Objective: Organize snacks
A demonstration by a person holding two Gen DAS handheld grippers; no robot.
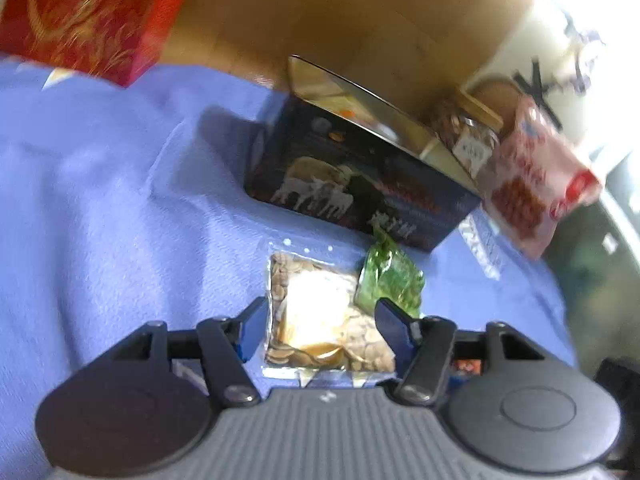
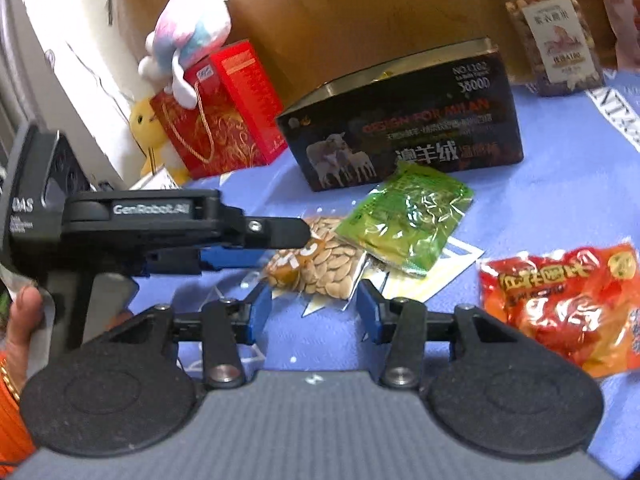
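While the left gripper (image 1: 320,326) sits low-centre in its own view with jaws half open around the clear seed packet (image 1: 320,316) — straddling it, pads not clearly pressing — I'd guess it's lining up a pick. The right gripper (image 2: 314,306) is empty, parted just below that packet. The green packet (image 2: 408,216) overlaps the seeds mid-frame, below the open black box (image 2: 400,128) — probably where the snacks go.

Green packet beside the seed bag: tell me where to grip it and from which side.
Grip the green packet by its near sealed corner, probably coming from the side facing the right gripper. It lies flat, its left edge overlapping the seed bag, and its far end nearly reaches the black box, so the near corner looks freest.
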